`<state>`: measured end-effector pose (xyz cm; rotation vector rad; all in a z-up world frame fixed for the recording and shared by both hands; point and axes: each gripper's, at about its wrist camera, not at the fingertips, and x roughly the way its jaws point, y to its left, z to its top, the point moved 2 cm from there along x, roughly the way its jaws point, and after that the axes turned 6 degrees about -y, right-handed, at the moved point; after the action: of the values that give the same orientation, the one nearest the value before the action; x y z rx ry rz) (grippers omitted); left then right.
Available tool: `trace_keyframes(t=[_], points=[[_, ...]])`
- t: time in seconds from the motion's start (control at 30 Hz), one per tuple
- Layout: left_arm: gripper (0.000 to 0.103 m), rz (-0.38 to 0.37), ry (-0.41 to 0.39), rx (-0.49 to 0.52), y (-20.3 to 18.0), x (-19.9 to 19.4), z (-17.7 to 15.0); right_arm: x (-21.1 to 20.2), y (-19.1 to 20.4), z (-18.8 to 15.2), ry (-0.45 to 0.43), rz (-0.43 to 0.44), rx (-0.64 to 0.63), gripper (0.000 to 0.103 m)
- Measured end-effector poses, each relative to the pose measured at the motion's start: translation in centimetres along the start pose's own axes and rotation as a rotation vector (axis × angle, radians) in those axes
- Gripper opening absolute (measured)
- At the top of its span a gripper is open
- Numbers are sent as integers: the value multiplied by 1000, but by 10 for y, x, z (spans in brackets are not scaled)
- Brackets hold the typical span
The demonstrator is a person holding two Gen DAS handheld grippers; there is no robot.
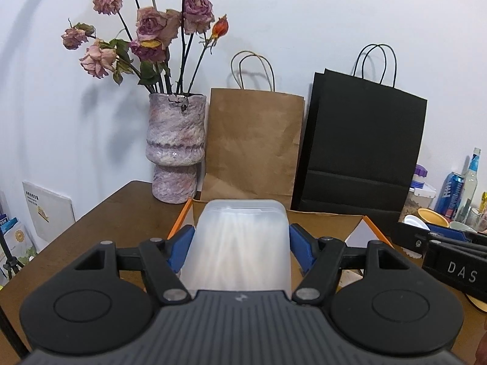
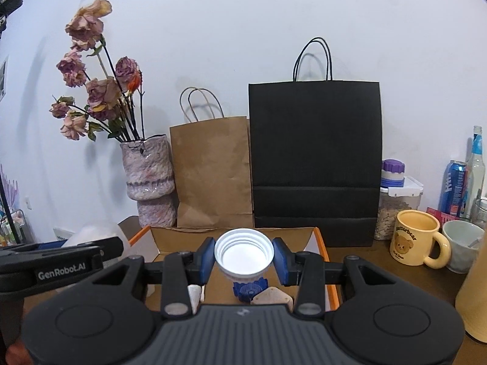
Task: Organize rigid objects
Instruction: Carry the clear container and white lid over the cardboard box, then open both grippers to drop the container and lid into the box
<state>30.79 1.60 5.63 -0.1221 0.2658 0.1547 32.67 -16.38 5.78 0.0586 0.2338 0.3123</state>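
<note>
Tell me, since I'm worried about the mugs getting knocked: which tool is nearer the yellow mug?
Right. The right tool, holding a white cap over the box, has the yellow mug just to its right. The left tool, holding a clear container, sits farther left.

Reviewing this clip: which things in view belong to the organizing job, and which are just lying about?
In play: frosted plastic container in left claw; white cap in right claw; cardboard box; blue piece inside.

Lying about: vase, brown bag, black bag, yellow mug, can.
</note>
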Motion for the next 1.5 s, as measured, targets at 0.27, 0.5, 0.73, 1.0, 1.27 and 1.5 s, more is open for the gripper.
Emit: trace_keyframes(t=[0.27,0.5,0.73,1.0,1.27,1.5], points=[[69,17,9,7,-3,30,3,33,-2,1,31,8,-7,39],[69,34,27,21,-3,57,2,64,-6,0,66,8,-8,39],[69,50,51,49,-2,80,-2,90,-8,-7,92,5,-22,39],[69,65,86,80,0,101,-10,114,-6,-21,146,-2,-48,39],[69,70,105,104,-2,104,-18,121,-8,-36,182,-13,-59,39],[70,86,125,117,-1,105,-19,121,-16,-37,189,-14,-25,43]])
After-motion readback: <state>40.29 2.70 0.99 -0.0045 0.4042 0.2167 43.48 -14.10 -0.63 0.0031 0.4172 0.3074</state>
